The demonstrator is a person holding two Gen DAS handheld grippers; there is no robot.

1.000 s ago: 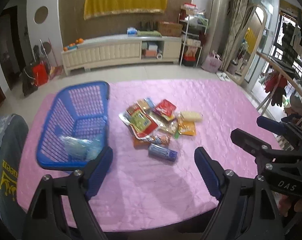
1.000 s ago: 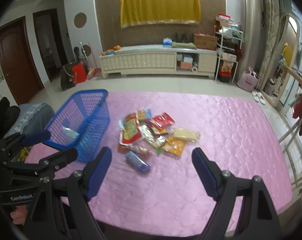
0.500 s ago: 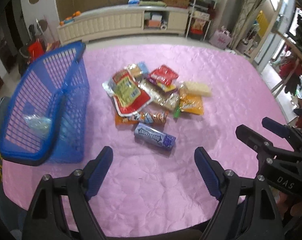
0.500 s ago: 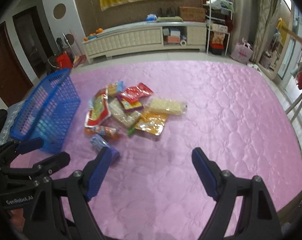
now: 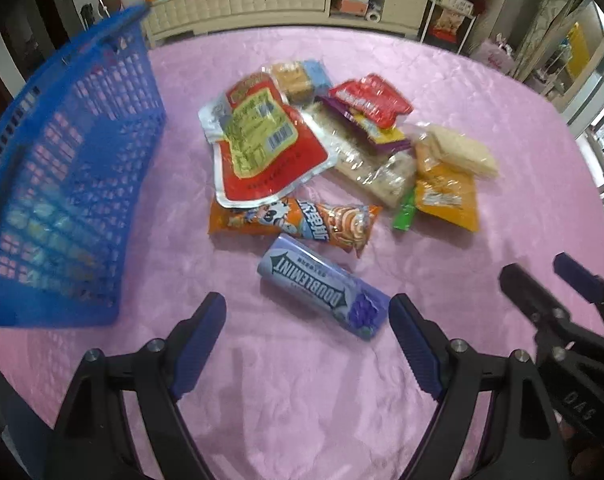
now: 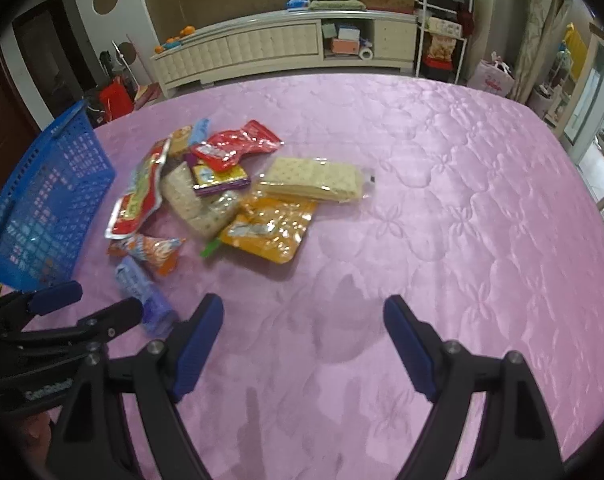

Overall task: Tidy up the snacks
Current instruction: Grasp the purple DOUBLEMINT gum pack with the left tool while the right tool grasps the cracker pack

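Pink cloth [image 5: 481,80], gum pack [image 5: 321,292] (flat) between left hand-held gripper [image 5: 305,328] fingers

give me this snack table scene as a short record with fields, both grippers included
surface: pink quilted cloth
basket: blue plastic basket, left of the snack pile
nearest snack: Doublemint pack, flat on the cloth, in front of the left gripper
behind it: orange cartoon packet
pile: red pouch, cracker pack, yellow-orange packet
left gripper: open, empty, near the Doublemint pack
right gripper: open, empty, over bare cloth
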